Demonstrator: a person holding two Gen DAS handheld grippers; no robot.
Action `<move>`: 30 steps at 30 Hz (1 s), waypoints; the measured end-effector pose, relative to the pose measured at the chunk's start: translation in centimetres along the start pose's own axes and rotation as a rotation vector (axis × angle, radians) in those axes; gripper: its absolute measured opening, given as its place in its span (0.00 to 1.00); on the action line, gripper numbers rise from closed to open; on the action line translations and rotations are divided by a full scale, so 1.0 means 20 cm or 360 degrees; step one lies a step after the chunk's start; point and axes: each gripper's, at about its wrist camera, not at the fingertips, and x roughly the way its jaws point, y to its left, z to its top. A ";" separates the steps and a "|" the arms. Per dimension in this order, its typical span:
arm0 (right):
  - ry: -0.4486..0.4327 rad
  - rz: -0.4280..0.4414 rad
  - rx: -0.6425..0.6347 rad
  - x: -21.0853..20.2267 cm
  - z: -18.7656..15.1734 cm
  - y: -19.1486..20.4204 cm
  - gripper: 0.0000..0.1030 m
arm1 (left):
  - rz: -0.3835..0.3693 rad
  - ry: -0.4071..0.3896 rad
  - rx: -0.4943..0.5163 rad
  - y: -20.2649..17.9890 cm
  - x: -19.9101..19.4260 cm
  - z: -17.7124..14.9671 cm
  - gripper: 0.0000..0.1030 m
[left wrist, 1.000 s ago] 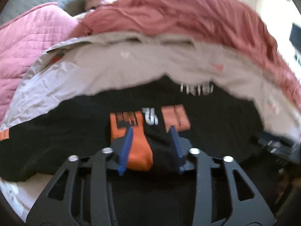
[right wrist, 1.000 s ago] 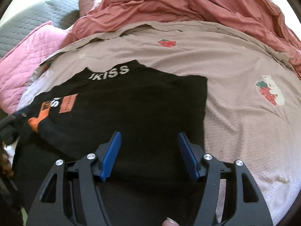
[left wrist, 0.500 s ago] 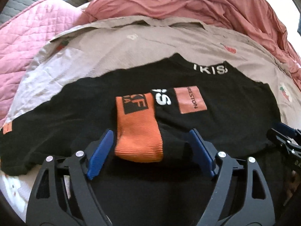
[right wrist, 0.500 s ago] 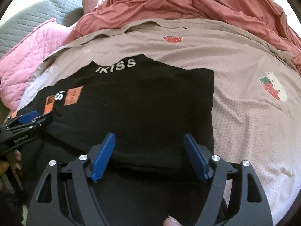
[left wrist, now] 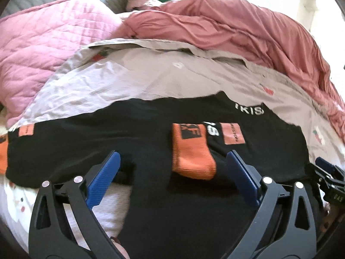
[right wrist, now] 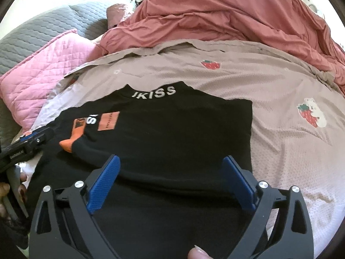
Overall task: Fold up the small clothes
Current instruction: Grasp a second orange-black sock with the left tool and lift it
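A black top [left wrist: 129, 133] with white "IKISS" lettering at the collar lies flat on the bed; it also shows in the right wrist view [right wrist: 172, 133]. One sleeve with an orange cuff [left wrist: 192, 153] is folded in over its body; the cuff shows in the right wrist view [right wrist: 69, 143]. The other orange cuff [left wrist: 3, 153] lies at the far left. My left gripper [left wrist: 172, 164] is open and empty over the near hem. My right gripper [right wrist: 171, 168] is open and empty over the folded right side.
The top rests on a beige sheet [right wrist: 280, 90] with strawberry prints. A crumpled red duvet [right wrist: 237, 15] lies behind, a pink quilted pillow [left wrist: 43, 49] at left. The other gripper shows at each view's edge [right wrist: 28, 142] [left wrist: 330, 179].
My left gripper opened, let go of the orange-cuffed sleeve and drew back to the left. My right gripper opened a little wider and pulled back slightly.
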 end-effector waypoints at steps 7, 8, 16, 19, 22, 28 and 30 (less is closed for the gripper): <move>-0.0021 0.0038 -0.0057 -0.04 0.01 0.11 0.93 | 0.0016 -0.0045 -0.0146 0.18 -0.07 -0.01 0.91; -0.0024 0.0046 -0.0065 -0.04 0.01 0.12 0.93 | 0.0019 -0.0056 -0.0170 0.21 -0.09 -0.02 0.91; -0.0031 0.0103 -0.0169 -0.06 0.00 0.30 0.93 | 0.0029 -0.0105 -0.0384 0.43 -0.16 -0.03 0.91; -0.0034 0.0130 -0.0210 -0.07 -0.01 0.37 0.93 | 0.0079 -0.0123 -0.0433 0.49 -0.18 -0.04 0.91; -0.0043 0.0160 -0.0255 -0.08 -0.01 0.43 0.93 | 0.0218 -0.0160 -0.0450 0.55 -0.22 -0.04 0.91; -0.0059 0.0251 -0.0384 -0.08 -0.01 0.61 0.93 | 0.0254 -0.0173 -0.0591 0.70 -0.25 -0.07 0.91; -0.0068 0.0280 -0.0423 -0.08 -0.01 0.67 0.93 | 0.0267 -0.0178 -0.0659 0.76 -0.26 -0.08 0.91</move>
